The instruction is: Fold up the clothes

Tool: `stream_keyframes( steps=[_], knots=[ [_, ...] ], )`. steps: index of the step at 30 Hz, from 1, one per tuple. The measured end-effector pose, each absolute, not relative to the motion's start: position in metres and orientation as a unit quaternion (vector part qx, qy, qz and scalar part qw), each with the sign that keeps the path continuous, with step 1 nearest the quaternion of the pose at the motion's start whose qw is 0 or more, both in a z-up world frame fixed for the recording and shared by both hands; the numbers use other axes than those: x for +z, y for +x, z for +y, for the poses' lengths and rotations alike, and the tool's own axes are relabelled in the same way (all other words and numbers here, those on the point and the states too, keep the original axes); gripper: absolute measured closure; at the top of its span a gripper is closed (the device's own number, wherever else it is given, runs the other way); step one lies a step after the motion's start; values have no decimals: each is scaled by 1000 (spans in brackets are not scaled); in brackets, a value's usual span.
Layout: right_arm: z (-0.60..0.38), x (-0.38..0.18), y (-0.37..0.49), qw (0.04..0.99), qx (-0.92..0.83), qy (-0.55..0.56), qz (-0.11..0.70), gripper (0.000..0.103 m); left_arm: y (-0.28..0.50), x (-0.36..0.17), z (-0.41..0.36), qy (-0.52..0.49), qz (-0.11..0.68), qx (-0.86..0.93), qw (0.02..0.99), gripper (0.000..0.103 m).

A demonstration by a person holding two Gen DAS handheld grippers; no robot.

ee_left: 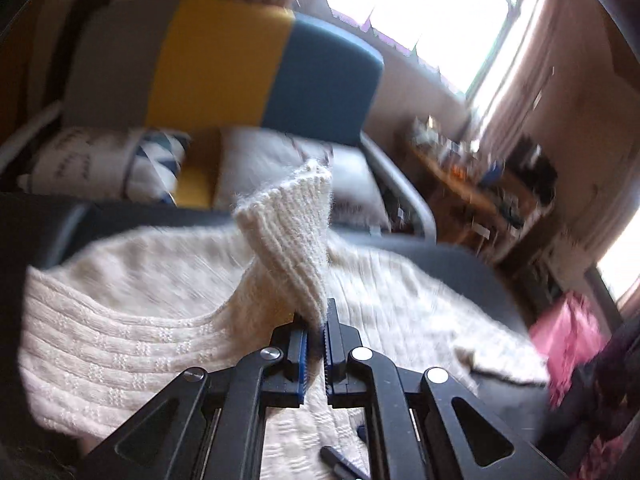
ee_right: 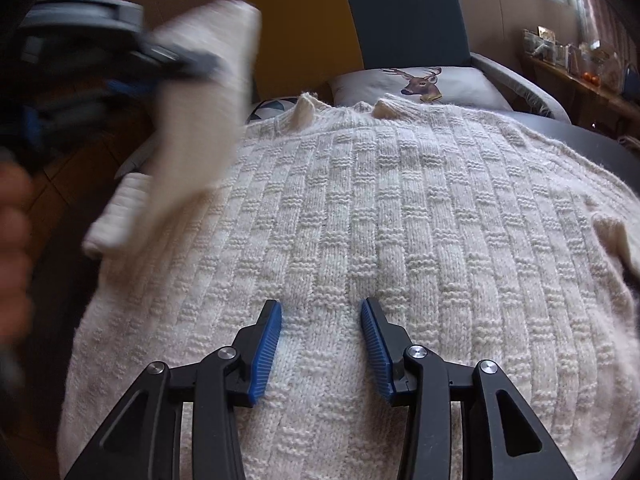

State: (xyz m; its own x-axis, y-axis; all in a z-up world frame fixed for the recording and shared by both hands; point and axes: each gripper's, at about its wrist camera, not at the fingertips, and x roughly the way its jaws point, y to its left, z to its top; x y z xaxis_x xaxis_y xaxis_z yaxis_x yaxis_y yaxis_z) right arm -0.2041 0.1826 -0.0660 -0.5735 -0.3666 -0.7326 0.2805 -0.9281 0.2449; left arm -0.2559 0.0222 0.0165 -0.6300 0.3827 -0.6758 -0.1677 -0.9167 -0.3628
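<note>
A cream knitted sweater [ee_right: 380,216] lies spread flat on a dark table [ee_right: 592,136]. My left gripper [ee_left: 316,320] is shut on the sweater's ribbed sleeve cuff [ee_left: 288,232], which stands up from the blue pads. In the right wrist view that same sleeve [ee_right: 200,120] hangs lifted and blurred at the upper left, with the left gripper [ee_right: 120,68] and a hand [ee_right: 12,248] behind it. My right gripper [ee_right: 321,312] is open, its blue fingers [ee_right: 266,352] resting just over the sweater's body with nothing between them.
A grey, yellow and blue chair [ee_left: 224,64] stands behind the table with cushions [ee_left: 96,164], one with a deer print [ee_right: 420,80]. A cluttered wooden shelf [ee_left: 480,184] lines the right wall under a bright window [ee_left: 424,12]. Pink cloth [ee_left: 568,340] lies at the right.
</note>
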Motion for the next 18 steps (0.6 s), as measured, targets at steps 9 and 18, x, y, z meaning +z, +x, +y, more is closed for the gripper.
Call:
stream_keyframes(
  steps=[9, 18],
  knots=[
    [183, -66, -203, 183, -885, 424, -53, 60, -260, -39, 50, -461, -121, 861, 178, 83],
    [205, -64, -211, 212, -863, 432, -151, 52, -163, -21, -33, -399, -125, 897, 142, 80]
  ],
)
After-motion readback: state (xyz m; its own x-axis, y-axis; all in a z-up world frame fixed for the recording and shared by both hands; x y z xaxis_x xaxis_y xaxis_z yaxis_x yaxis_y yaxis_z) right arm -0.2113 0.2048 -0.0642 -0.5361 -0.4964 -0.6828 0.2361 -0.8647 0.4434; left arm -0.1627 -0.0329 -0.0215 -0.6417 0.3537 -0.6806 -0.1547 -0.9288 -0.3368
